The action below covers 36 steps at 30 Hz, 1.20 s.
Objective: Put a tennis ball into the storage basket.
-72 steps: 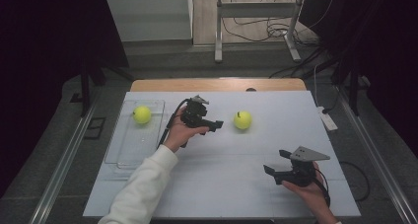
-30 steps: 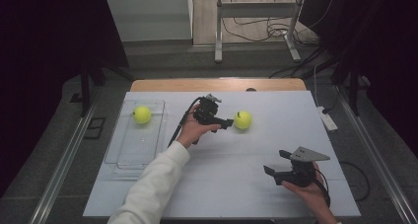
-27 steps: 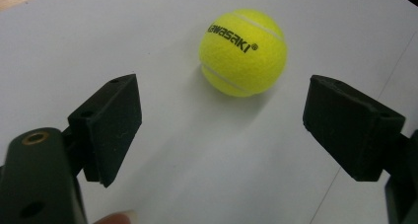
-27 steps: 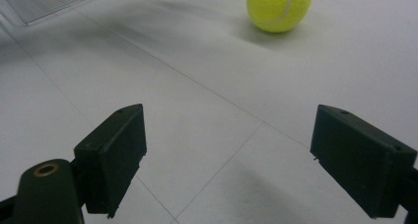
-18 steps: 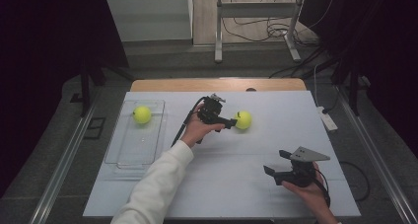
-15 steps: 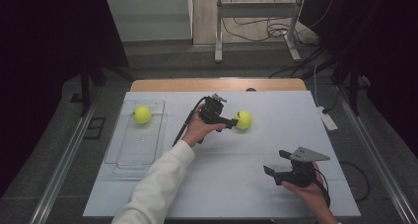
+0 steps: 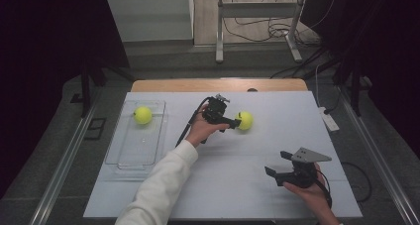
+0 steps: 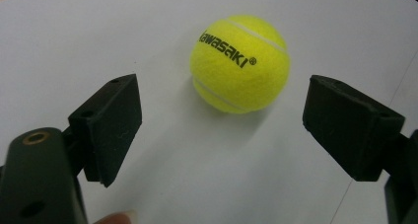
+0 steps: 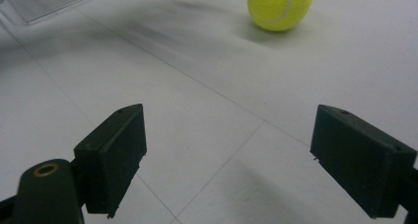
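Left tool (image 8: 222,130) wide open, empty, just short of tennis ball (image 8: 240,63).

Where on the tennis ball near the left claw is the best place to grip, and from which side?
Grip the tennis ball across its widest middle, one pad on each side. It is round and lies free on the white table, so any level pair of sides serves. The left claw is open and already faces it: probably just push forward until the ball sits between the pads.

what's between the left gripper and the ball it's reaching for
Nothing: in the left gripper view, bare white table separates the open left gripper from the ball.
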{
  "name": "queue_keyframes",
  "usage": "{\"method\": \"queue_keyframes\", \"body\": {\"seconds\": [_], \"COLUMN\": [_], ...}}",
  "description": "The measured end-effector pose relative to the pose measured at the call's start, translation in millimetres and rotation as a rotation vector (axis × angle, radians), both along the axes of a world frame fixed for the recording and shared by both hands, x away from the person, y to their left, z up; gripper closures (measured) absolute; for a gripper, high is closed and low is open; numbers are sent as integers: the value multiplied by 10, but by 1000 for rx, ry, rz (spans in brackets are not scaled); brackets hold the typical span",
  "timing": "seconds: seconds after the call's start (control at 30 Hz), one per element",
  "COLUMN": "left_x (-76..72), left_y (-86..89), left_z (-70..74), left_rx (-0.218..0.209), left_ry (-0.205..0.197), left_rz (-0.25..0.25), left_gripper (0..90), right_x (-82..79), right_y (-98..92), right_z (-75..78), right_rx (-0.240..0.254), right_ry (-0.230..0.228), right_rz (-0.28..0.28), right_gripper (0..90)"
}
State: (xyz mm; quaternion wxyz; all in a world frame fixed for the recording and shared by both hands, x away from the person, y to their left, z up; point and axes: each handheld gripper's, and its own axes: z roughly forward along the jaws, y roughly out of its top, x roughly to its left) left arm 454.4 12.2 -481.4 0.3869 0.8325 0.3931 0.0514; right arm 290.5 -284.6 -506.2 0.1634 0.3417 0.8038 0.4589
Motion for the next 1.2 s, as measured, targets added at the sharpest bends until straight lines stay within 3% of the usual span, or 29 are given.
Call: {"method": "queue_keyframes", "body": {"seconds": [0.43,1.2], "left_x": [48,187], "left_y": [-102,-370], "left_z": [5,-127], "left_rx": [10,27], "left_ry": [3,37], "left_rz": [-15,-43], "left_gripper": [163,162], "right_x": [-5,0], "right_y": [-4,-19], "right_z": [-2,-18], "right_rx": [0,0], "right_ry": [2,11], "right_rz": [0,-2], "right_gripper": [143,143]}}
